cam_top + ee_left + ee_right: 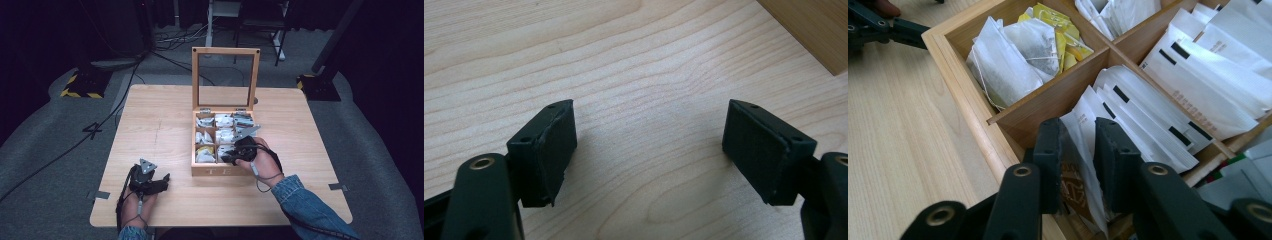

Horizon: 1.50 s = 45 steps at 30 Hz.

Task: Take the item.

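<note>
A wooden tea box point(220, 171) stands open on the table, its glass lid point(226, 75) upright at the back. Its compartments hold several tea bags. My right gripper point(227, 156) reaches into a front compartment beside the one with gauzy white and yellow bags point(1013, 55). In the right gripper view my right gripper point(1079, 145) is shut on a white tea sachet point(1080, 125) at the front of a row of white sachets point(1148, 115). My left gripper point(162, 179) rests open on bare wood left of the box. Nothing lies between the pads point(551, 145) of my left gripper point(649, 145).
The light wooden table point(160, 130) has bare room left of and in front of the box. A corner of the box point(819, 30) shows at the upper right of the left gripper view. Cables and stand bases point(82, 85) lie on the grey floor beyond.
</note>
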Motion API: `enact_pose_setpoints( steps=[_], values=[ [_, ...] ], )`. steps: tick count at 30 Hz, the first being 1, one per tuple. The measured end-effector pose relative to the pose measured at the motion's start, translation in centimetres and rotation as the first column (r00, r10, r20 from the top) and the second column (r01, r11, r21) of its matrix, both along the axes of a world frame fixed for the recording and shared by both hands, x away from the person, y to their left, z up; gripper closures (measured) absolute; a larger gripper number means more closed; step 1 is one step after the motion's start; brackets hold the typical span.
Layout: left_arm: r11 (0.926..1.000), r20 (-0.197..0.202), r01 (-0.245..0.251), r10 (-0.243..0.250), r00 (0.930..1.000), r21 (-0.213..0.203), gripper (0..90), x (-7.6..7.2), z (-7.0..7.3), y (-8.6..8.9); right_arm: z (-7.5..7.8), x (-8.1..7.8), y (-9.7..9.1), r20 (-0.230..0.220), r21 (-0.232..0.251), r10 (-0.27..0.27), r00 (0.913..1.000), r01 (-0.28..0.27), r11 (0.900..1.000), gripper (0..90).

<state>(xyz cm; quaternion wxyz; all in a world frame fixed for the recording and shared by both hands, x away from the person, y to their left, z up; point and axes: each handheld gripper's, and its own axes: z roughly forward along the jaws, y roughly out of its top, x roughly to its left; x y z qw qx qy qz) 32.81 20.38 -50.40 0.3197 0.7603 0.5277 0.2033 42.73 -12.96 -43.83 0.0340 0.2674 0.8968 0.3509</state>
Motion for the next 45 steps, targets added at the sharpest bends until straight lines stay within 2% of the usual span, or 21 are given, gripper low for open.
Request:
enact_pose_setpoints(
  steps=[6, 12, 17, 31, 37, 45],
  values=[
    [1.0, 0.0, -0.001, 0.001, 1.0, 0.0, 22.3, 0.0, 0.0, 0.0, -0.1, 0.0, 0.0, -0.036, 0.018, 0.004, 0.9993, -0.003, 0.9998, 83.5],
    [1.0, 0.001, 0.0, 0.0, 1.0, 0.003, 22.3, 0.0, 0.0, 0.0, 0.1, -0.1, 0.2, -0.039, 0.02, 0.021, 0.999, -0.02, 0.9996, 89.0],
    [1.0, 0.002, 0.0, 0.0, 1.0, 0.002, 22.3, 0.0, 0.0, 0.0, 0.6, -0.2, 0.0, -0.029, 0.033, 0.018, 0.9994, -0.017, 0.9993, 89.6],
    [1.0, 0.001, 0.0, 0.0, 1.0, 0.003, 22.3, 0.0, 0.0, 0.0, 4.7, -0.5, -1.9, 0.04, 0.146, -0.004, 0.9992, -0.002, 0.9893, 89.6],
    [1.0, -0.001, 0.0, 0.0, 1.0, 0.002, 22.3, 0.0, 0.0, 0.0, 6.0, -0.9, -2.6, 0.065, 0.172, -0.01, 0.9978, -0.001, 0.9851, 89.6],
    [1.0, 0.002, -0.008, 0.008, 1.0, -0.003, 22.4, 0.1, 0.0, 0.0, 7.0, -1.0, -3.9, 0.087, 0.19, -0.033, 0.9957, 0.016, 0.9817, 89.6]
  ],
)
